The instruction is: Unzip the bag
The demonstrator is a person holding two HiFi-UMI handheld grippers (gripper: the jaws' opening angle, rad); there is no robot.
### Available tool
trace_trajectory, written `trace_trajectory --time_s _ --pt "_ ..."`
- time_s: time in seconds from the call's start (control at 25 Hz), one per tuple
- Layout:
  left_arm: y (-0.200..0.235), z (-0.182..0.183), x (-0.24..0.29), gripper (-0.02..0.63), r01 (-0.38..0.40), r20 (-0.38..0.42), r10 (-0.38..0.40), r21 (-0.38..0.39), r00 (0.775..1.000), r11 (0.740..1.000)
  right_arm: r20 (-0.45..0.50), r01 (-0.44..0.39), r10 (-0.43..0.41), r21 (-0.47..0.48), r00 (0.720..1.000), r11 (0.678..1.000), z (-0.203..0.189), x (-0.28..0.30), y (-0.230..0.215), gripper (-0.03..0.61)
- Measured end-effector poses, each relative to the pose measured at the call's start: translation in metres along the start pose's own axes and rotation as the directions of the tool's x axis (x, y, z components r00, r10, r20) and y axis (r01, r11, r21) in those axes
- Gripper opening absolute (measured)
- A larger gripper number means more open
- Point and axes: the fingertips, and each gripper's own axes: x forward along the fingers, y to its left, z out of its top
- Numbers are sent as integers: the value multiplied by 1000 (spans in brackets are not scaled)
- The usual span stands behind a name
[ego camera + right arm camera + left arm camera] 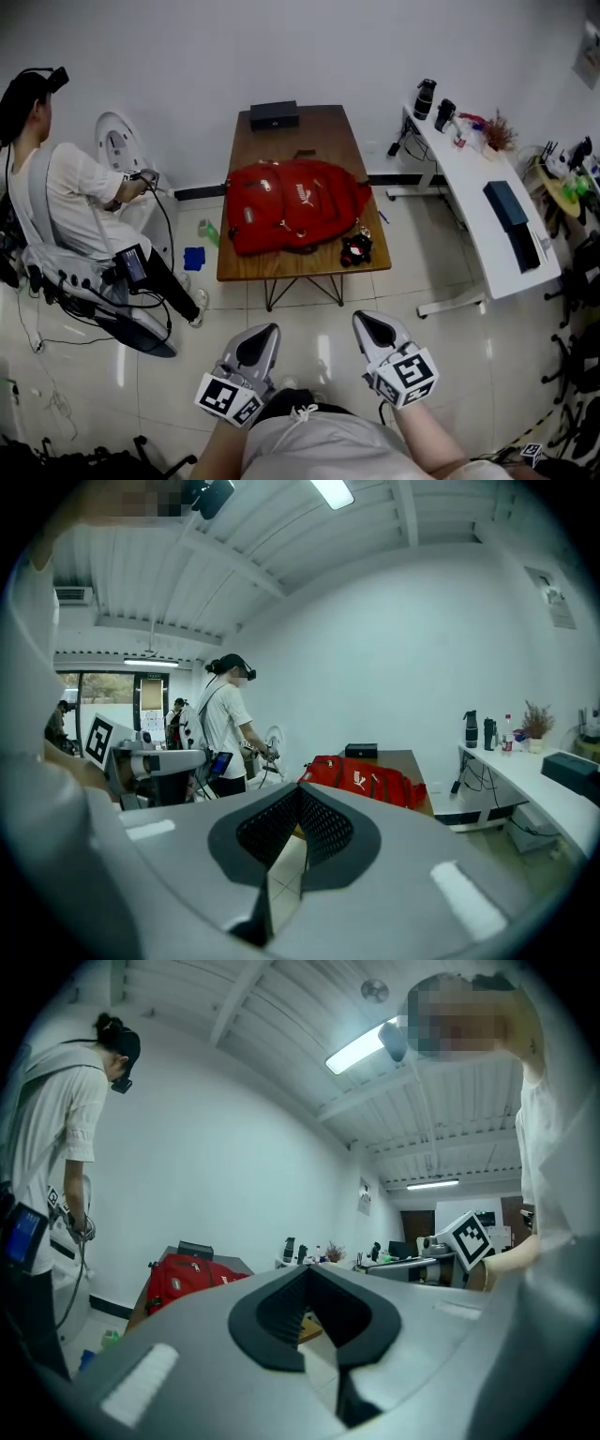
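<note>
A red backpack (291, 206) lies flat on the brown wooden table (309, 267), far ahead of both grippers. A small black and red item (356, 248) lies at its near right corner. My left gripper (265, 330) and right gripper (367, 321) hang low near my waist, over the tiled floor and well short of the table. Each has its jaw tips together and nothing between them. The left gripper view shows its jaws (307, 1271) closed, with the backpack (187, 1279) small at the left. In the right gripper view the jaws (300, 789) are closed and the backpack (361, 782) sits beyond them.
A black box (274, 114) stands at the table's far end. A white desk (478, 187) with bottles and a dark case runs along the right. A person (75, 206) in a white top with headgear is at the left, cables around. Blue items (194, 258) lie on the floor.
</note>
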Motion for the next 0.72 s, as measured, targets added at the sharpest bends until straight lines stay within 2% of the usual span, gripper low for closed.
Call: trace_trajectory --time_s 0.24,0.52,0.72 --pt "-3 29 -29 6 1 53 -3 37 999 999 57 -14 12 24 998 1000 18 -11 30 6" --pt "16 34 -47 6 -47 29 45 44 999 998 57 -48 50 -32 997 998 24 2 61 6" --pt "23 41 -47 6 -46 40 44 46 998 998 52 -59 62 -59 997 997 28 10 70 6"
